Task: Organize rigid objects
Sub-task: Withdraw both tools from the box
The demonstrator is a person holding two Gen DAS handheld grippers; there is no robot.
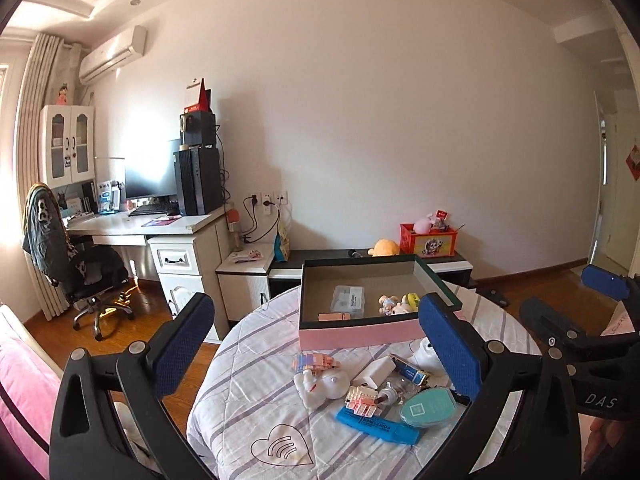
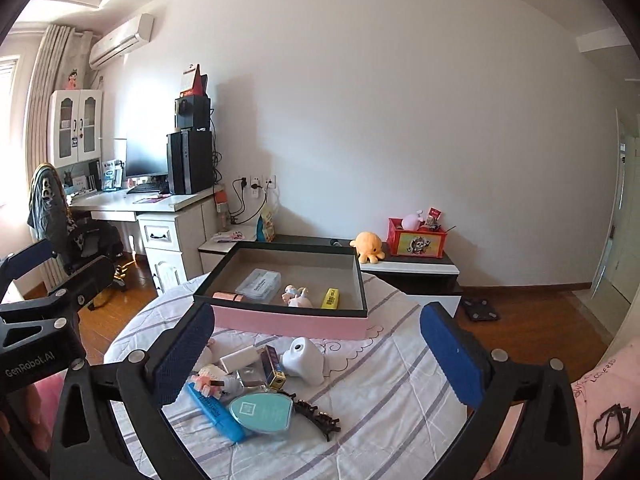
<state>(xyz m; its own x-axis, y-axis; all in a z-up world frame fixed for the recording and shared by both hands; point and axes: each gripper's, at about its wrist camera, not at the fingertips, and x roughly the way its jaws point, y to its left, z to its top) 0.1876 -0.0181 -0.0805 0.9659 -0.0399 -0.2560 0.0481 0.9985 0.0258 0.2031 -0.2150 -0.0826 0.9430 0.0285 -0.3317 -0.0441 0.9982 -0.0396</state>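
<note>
Left gripper (image 1: 320, 344) and right gripper (image 2: 316, 356): both gaping wide, gripping nothing. Pink box (image 2: 288, 322): holding a clear case (image 2: 259, 285), possibly a doll (image 2: 297, 296).

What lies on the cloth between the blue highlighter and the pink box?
In the left wrist view, between the blue highlighter and the pink box lie small loose items: a white charger, a block figure and a white toy.

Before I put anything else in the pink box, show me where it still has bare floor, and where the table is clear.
The pink box has bare floor along its far wall and right end, beyond the yellow item. Its near-left holds the clear case and figurine. On the table, the striped cloth right of the white figure is clear; the left cluster round the teal case is crowded.
</note>
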